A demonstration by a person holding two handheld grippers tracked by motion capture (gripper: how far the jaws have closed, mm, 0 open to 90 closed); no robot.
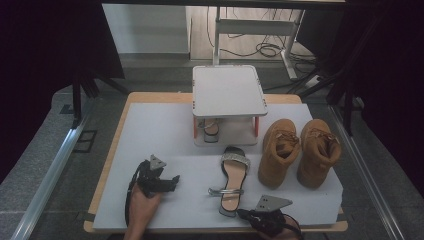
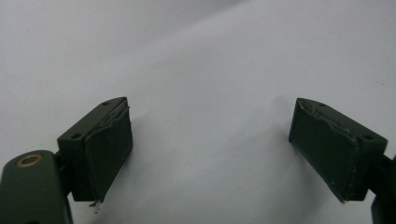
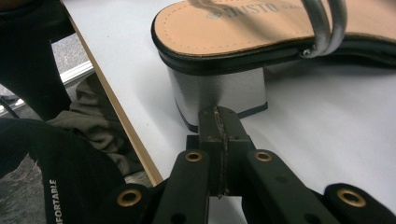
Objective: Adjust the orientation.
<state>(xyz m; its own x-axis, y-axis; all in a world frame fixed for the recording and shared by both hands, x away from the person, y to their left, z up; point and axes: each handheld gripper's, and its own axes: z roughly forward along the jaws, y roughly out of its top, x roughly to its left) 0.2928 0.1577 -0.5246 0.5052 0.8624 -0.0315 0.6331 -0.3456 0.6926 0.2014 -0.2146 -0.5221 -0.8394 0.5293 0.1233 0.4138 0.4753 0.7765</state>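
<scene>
A tan-soled sandal (image 1: 232, 182) with a glittery toe strap and a silver ankle strap lies in the middle of the white mat (image 1: 165, 135), toe pointing away. My right gripper (image 1: 243, 214) sits at the mat's front edge just behind the sandal's heel. In the right gripper view its jaws are pressed together with nothing between them, and the right gripper (image 3: 219, 113) points at the sandal's silver block heel (image 3: 217, 91), very close to it. My left gripper (image 1: 172, 181) rests on the mat left of the sandal. The left gripper (image 2: 212, 107) stands wide open over bare mat.
A pair of tan boots (image 1: 299, 152) stands right of the sandal. A small white shelf rack (image 1: 227, 90) stands at the back, with a second sandal (image 1: 211, 129) under it. The table's wooden front edge (image 3: 116, 112) runs close beside my right gripper.
</scene>
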